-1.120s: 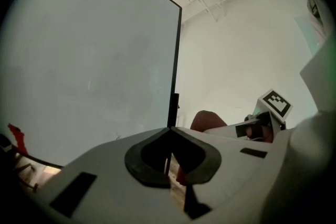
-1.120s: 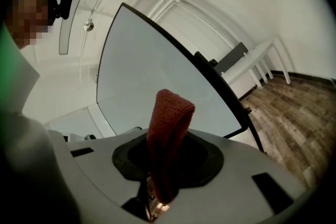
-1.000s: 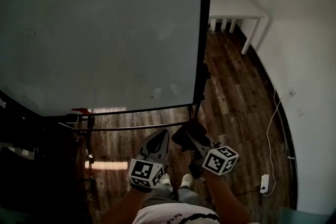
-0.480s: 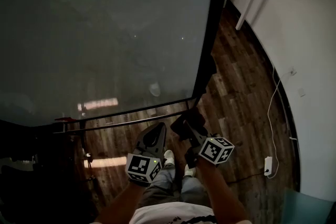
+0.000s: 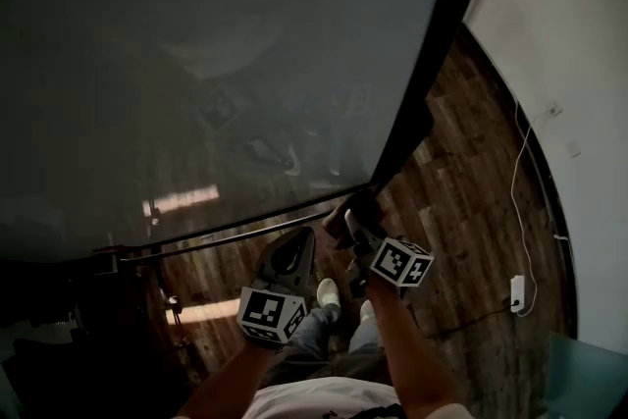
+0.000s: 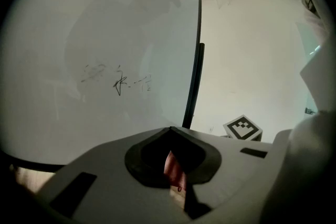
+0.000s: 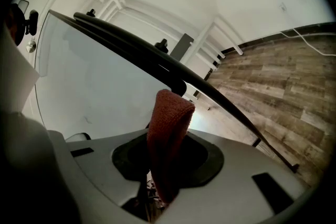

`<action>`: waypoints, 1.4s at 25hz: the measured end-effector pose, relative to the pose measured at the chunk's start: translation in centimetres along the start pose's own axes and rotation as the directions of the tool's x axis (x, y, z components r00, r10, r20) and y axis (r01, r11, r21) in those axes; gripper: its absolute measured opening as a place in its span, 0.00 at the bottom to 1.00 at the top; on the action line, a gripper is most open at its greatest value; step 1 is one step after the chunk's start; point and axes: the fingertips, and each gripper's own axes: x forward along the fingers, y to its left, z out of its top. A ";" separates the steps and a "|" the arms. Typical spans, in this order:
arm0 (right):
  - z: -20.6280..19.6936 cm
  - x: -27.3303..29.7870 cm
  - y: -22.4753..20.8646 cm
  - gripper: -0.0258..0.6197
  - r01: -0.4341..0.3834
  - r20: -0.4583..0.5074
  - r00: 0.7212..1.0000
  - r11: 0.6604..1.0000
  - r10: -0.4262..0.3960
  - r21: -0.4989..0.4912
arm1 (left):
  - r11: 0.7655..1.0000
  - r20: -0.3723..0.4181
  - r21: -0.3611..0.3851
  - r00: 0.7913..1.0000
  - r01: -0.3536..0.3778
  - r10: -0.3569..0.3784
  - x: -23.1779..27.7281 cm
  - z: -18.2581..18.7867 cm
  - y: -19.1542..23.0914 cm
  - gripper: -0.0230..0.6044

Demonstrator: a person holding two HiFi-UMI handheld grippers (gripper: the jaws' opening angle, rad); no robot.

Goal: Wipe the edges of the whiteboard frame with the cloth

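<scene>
Whiteboard (image 5: pixel 216 64): it is filling the left and middle of the head view, standing inside the whiteboard frame (image 5: pixel 429 74). A few faint pen marks are showing on it in the left gripper view.

Left tool (image 5: pixel 294 245): it is hanging just below the bottom rail of the whiteboard frame, a little left of the bottom right corner. Its jaws are pressing together and are gripping nothing I can name. A small pinkish bit is showing in the recess behind them, and I cannot tell what it is.

Right tool (image 5: pixel 350 214): it is pointing at the bottom right corner of the whiteboard frame, very near it. Its jaws are clenching the cloth.

Cloth (image 7: pixel 168 128): it is red-brown and folded, and it is standing up between the right tool's jaws. Its top is lying just before the dark bar of the whiteboard frame. I cannot tell whether it is touching the bar.

Floor (image 5: pixel 471 172): wooden planks are lying below and to the right of the whiteboard frame.

Step in hand: in my judgement the cloth is being set against the corner, so the wiping seems to be only at its start.

Next move: it is probably calling for pressing the cloth's folded top firmly on the bar and sliding it along the edge. The grip needs to be tight enough that the cloth is not bending away.
</scene>
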 end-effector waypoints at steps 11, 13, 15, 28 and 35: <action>-0.6 3.2 -2.5 0.18 0.063 -0.025 0.998 0.997 -0.064 -0.054 | 1.000 -0.006 -0.004 1.000 0.008 -0.008 0.4 -1.0 1.7 0.05; -0.7 3.7 -1.6 0.18 0.028 -0.043 0.999 0.996 -0.032 -0.084 | 1.000 -0.008 -0.007 1.000 0.005 -0.005 0.1 -1.0 1.8 0.05; -0.8 4.0 -0.4 0.18 -0.003 -0.059 0.998 0.995 -0.003 -0.099 | 1.000 -0.008 -0.011 1.000 -0.002 0.002 -0.3 -0.9 2.0 0.05; -3.4 5.2 2.8 0.18 -0.025 -0.171 0.985 0.990 0.001 -0.136 | 0.987 -0.017 -0.074 0.990 -0.144 0.143 -4.1 -1.1 4.4 0.05; -5.3 6.1 4.0 0.18 -0.050 -0.215 0.976 0.989 0.019 -0.139 | 0.961 -0.018 -0.102 0.967 -0.256 0.256 -4.0 -2.8 7.3 0.05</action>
